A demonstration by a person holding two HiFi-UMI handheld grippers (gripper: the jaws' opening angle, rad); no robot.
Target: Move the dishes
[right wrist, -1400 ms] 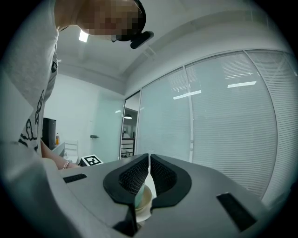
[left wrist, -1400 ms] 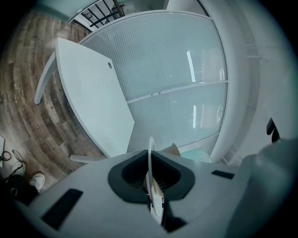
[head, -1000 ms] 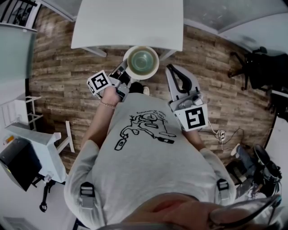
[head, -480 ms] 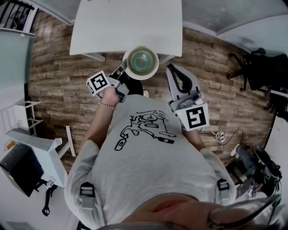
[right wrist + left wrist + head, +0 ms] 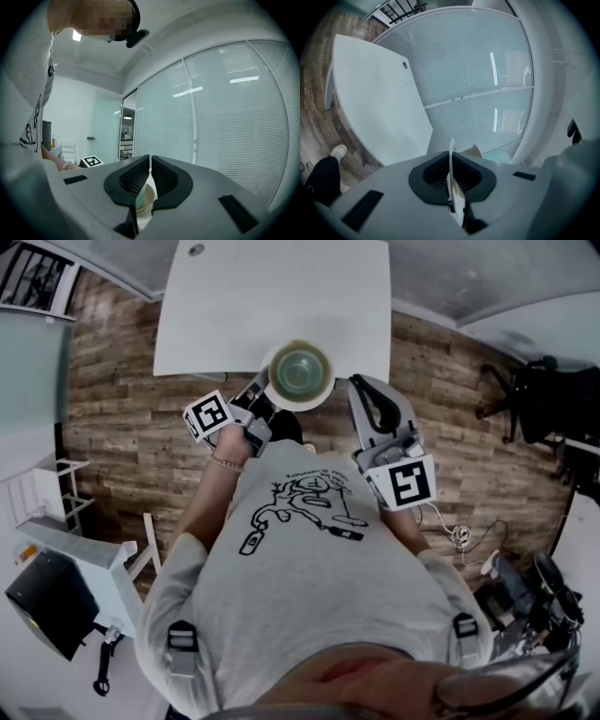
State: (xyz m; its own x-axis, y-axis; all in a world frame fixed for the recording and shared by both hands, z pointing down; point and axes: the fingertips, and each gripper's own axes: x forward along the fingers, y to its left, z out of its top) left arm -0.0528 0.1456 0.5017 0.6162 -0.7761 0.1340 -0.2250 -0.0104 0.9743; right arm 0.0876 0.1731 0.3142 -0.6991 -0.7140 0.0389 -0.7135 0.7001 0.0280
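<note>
The dishes (image 5: 300, 374) are a thin white plate carrying a cream bowl with a greenish inside. They hang between my two grippers at the near edge of the white table (image 5: 272, 306). My left gripper (image 5: 262, 392) is shut on the plate's left rim. In the left gripper view the plate edge (image 5: 451, 149) stands upright between the left gripper's (image 5: 451, 174) dark pads. My right gripper (image 5: 350, 382) is shut on the right rim. In the right gripper view the cream bowl (image 5: 146, 200) shows just behind the right gripper's (image 5: 150, 176) jaws.
A glass wall with blinds (image 5: 487, 70) rises behind the table. An office chair (image 5: 542, 399) stands at the right, and a grey cart (image 5: 66, 563) at the lower left. Cables (image 5: 459, 531) lie on the wooden floor (image 5: 122, 427).
Both grippers and the dishes have advanced toward the table. The plate was short of the table's near edge and now hangs at it. The grip is unchanged.
</note>
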